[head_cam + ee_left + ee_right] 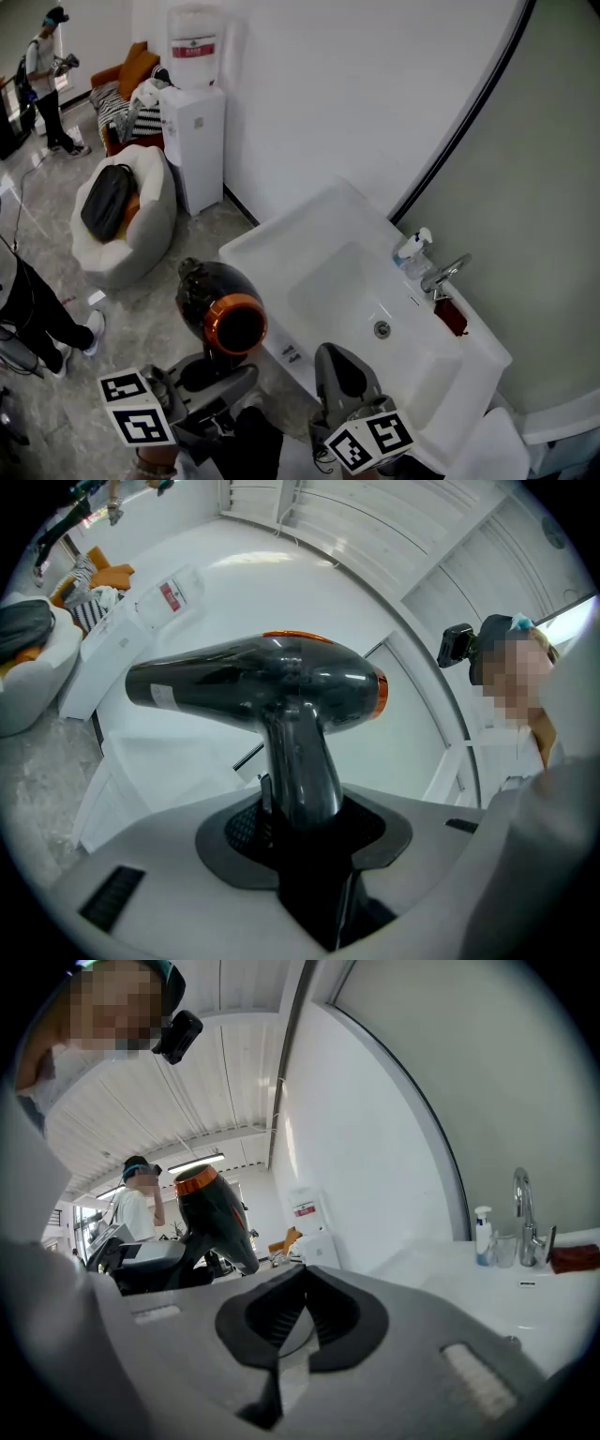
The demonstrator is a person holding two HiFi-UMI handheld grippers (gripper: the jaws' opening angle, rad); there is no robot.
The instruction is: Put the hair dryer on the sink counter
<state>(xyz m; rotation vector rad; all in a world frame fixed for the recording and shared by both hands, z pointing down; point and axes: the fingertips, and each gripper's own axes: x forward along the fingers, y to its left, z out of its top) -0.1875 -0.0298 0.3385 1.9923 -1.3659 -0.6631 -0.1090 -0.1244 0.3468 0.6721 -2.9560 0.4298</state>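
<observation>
A: In the head view, where is the hair dryer [223, 314]?
B: It is in the air just beside the white sink table [272, 246], held by the left tongs [217, 377]. The right tongs [343, 373] are at the table's near edge.
A: And the left gripper view?
B: The tongs are clenched on the dryer's black handle, with the barrel crosswise above.
A: The right gripper view?
B: Those tongs are pressed together with nothing between them.

The left claw [208, 377] holds a black, orange-ringed hair dryer [221, 307] just off the left edge of the white sink table [281, 228], while the right claw [343, 373] hovers over its front rim.
</observation>
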